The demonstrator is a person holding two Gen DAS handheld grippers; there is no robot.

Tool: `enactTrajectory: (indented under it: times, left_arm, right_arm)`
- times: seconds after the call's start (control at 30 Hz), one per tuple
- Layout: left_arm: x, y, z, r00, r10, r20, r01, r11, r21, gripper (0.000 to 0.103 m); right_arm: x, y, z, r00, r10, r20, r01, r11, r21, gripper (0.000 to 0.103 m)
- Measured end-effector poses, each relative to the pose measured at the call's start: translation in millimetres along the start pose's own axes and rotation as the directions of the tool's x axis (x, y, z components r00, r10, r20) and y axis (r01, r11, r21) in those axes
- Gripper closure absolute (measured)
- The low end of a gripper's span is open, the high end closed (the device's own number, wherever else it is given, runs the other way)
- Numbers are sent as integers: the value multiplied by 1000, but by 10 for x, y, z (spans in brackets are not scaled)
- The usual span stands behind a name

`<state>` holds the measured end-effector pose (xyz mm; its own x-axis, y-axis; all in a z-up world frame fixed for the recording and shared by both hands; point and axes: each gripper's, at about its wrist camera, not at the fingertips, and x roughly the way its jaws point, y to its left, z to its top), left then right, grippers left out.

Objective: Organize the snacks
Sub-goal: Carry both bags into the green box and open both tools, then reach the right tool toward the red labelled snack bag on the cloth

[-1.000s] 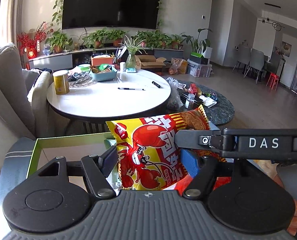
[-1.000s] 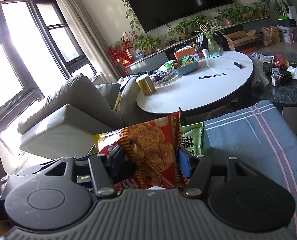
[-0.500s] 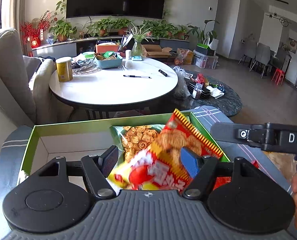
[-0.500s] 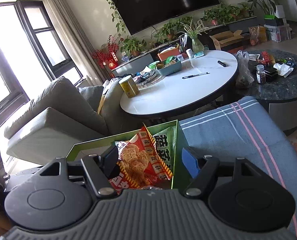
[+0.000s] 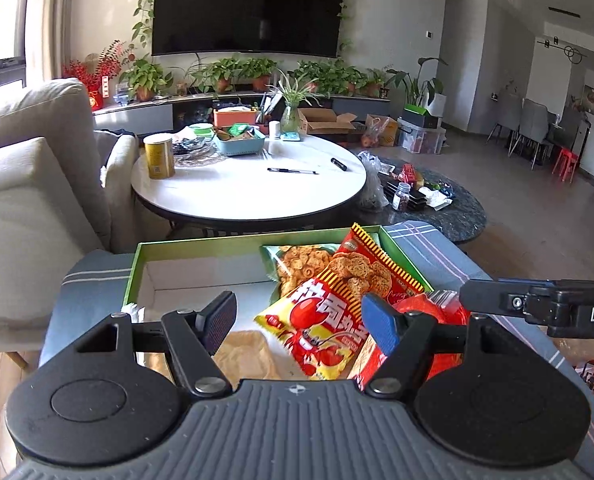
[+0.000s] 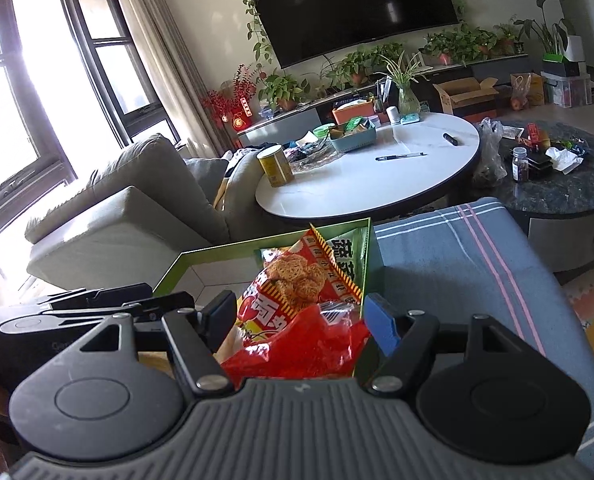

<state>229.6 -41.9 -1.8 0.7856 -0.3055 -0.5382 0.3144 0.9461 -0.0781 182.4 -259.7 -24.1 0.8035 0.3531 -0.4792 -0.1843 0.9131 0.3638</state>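
Left wrist view puts your left gripper (image 5: 299,322) low over the near edge of the green box (image 5: 201,241), jaws standing apart with nothing pinched; the yellow-and-red crab snack bag (image 5: 317,330) lies loose in the box between the fingers, touched by neither pad as far as this angle lets me judge. Behind it sit the red noodle-snack bag (image 5: 361,270) and a green-edged bag of ring crisps (image 5: 297,258), all crowded into the right half of the box; the left half shows bare floor. Right wrist view gives your right gripper (image 6: 299,318) wide open too, empty, hovering over a crumpled red bag (image 6: 305,346) at the box's near right corner.

To do this step well, I'd say you should shift one bag into that bare left half so the packs lie flat and side by side; take a bag by its sealed edge, not its puffed middle, and close gently so nothing inside gets crushed.

Both hands tilt moderately downward, wrists roughly level, the two tools side by side and close together; your right tool's arm (image 5: 537,306) crosses the left camera's right edge, so watch for a clash.
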Motion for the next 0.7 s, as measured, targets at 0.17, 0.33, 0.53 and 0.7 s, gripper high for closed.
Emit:
enactTrajectory:
  times: [0.17, 0.33, 0.53, 0.7]
  left_arm:
    - [-318, 134, -153, 999, 36, 8, -36, 999, -37, 36]
    - [-563, 309, -431, 996, 83, -28, -85, 994, -74, 36]
    - [-698, 504, -784, 991, 95, -91, -108, 981, -160, 36]
    - [-679, 560, -1046, 986, 77, -151, -107, 973, -203, 36]
  right_arm:
    - [-102, 136, -106, 999, 31, -17, -31, 999, -22, 25]
    - [-72, 294, -245, 996, 57, -69, -60, 997, -47, 25]
    - [0, 594, -446, 980, 113, -161, -127, 989, -77, 25]
    - [77, 707, -587, 963, 128, -236, -146, 988, -58, 25]
